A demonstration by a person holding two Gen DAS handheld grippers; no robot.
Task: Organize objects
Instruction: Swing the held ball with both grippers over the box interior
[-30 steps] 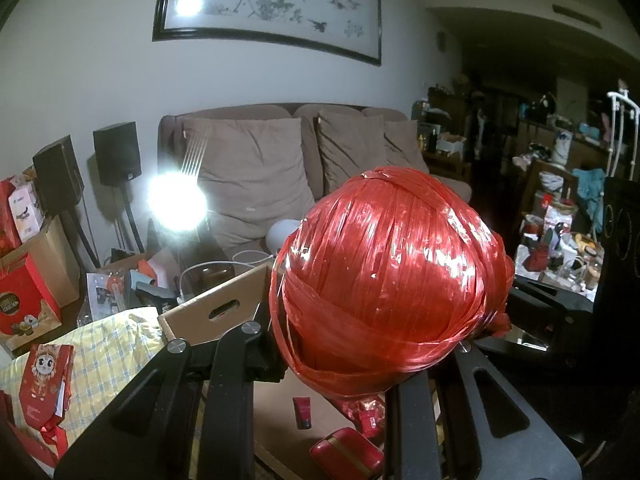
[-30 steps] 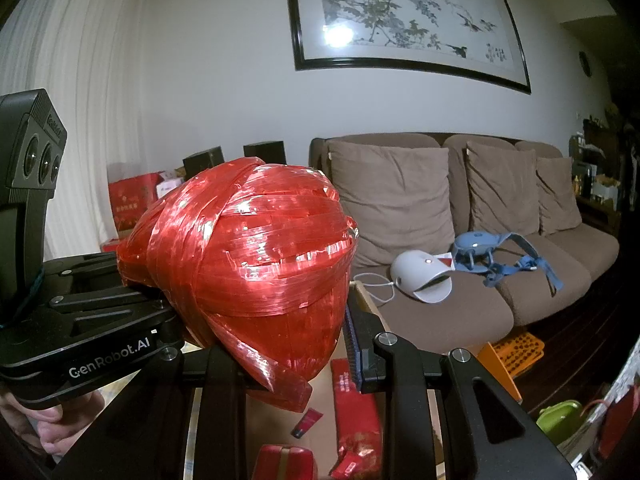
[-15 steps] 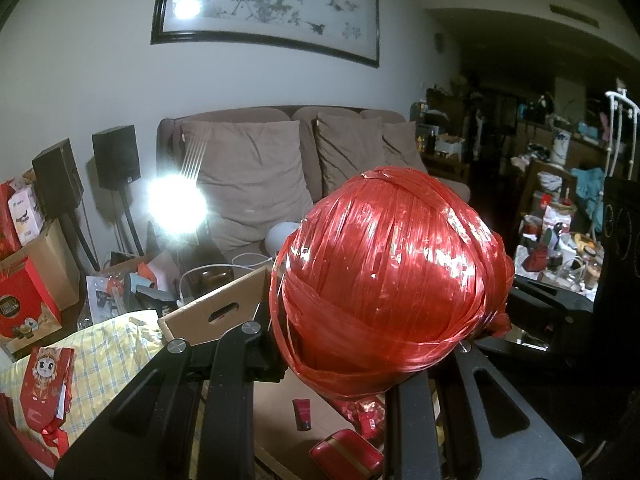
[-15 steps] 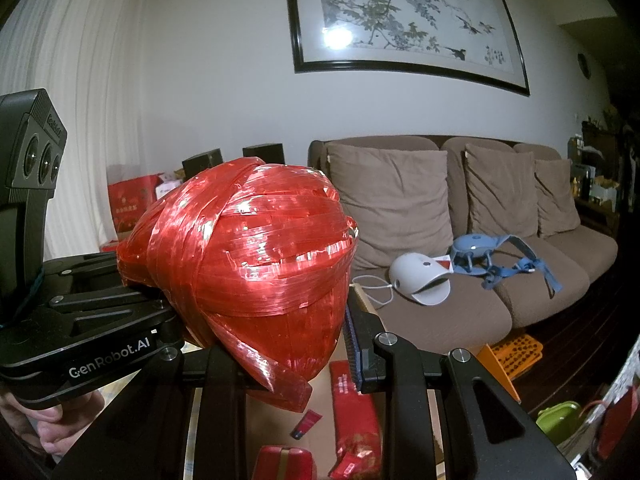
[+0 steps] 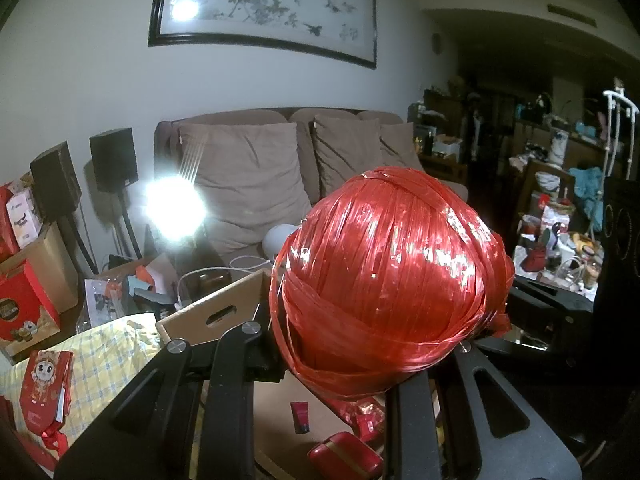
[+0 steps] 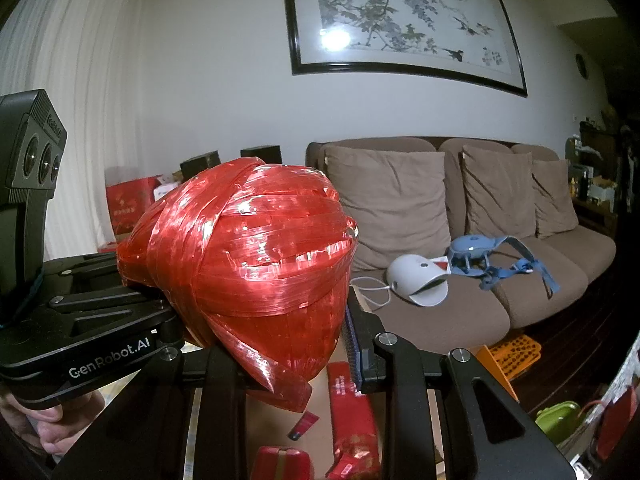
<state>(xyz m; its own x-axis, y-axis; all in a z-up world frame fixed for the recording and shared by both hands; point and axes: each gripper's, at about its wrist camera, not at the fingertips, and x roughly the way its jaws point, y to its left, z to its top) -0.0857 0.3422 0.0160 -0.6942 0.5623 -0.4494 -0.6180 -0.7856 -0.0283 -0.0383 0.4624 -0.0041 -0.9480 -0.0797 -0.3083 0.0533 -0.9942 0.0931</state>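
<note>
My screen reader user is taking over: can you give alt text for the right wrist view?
A large ball of shiny red plastic twine fills the centre, clamped between the right gripper fingers and also held from the left by the left gripper. Behind it stand a brown sofa and a framed ink painting.

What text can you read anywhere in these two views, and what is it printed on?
"GenRobot.AI": on the left tool's black body, seen from the right wrist.
Print on the red gift boxes and red carton: too blurred to read.
Writing on the framed painting: too small to read.
</note>
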